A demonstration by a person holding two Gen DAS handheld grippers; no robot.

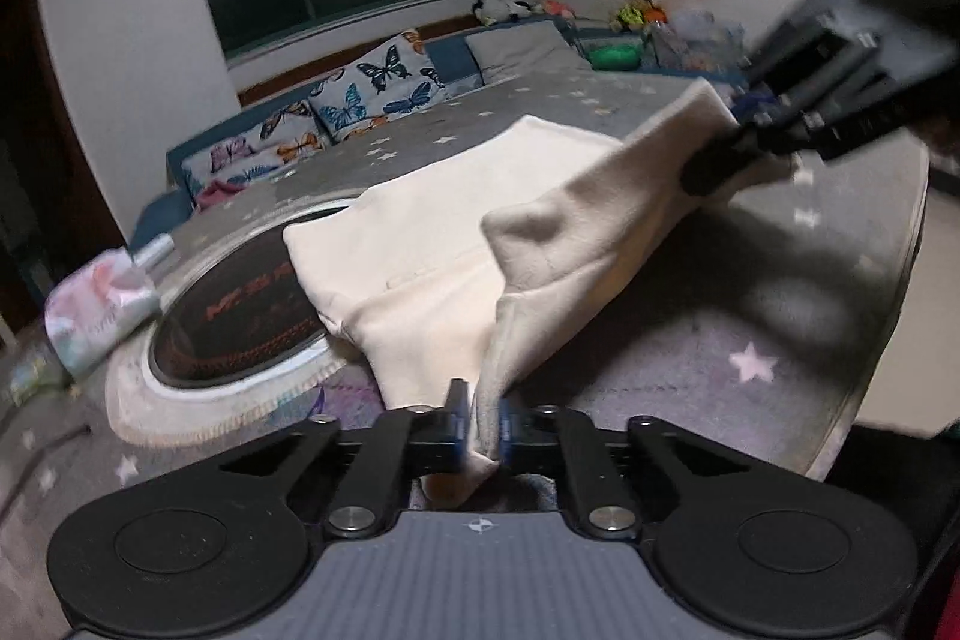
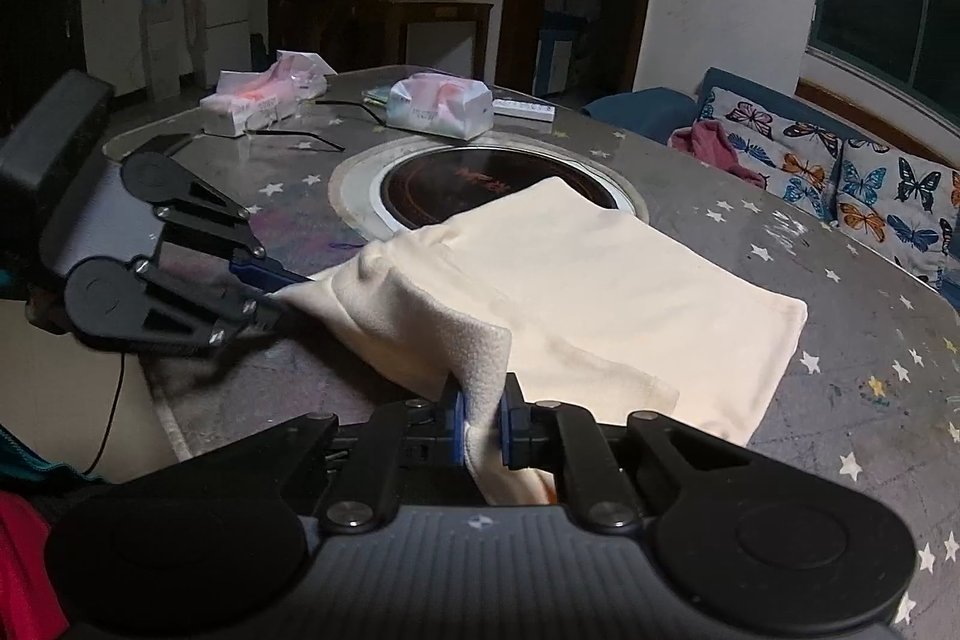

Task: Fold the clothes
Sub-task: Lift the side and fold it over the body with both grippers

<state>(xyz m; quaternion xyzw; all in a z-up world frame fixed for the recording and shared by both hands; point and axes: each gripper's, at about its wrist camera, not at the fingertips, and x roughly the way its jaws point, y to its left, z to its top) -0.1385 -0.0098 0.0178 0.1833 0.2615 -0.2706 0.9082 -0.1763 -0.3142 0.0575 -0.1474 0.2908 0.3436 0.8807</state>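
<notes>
A cream garment (image 1: 456,232) lies partly folded on the round star-patterned table (image 1: 750,358), its far part draped over the table's dark inset hob. My left gripper (image 1: 483,424) is shut on one near corner of the garment. In the left wrist view my right gripper (image 1: 714,163) pinches the other corner, lifted at the right. From the right wrist view, my right gripper (image 2: 483,424) is shut on a raised fold of the cream garment (image 2: 612,280), and my left gripper (image 2: 282,295) holds the cloth's edge at the left.
The dark round hob (image 2: 480,184) sits in the table's middle. Tissue packs (image 2: 438,103) and a cable lie on the far side of the table. One tissue pack (image 1: 99,310) lies left of the hob. A sofa with butterfly cushions (image 1: 360,91) stands behind.
</notes>
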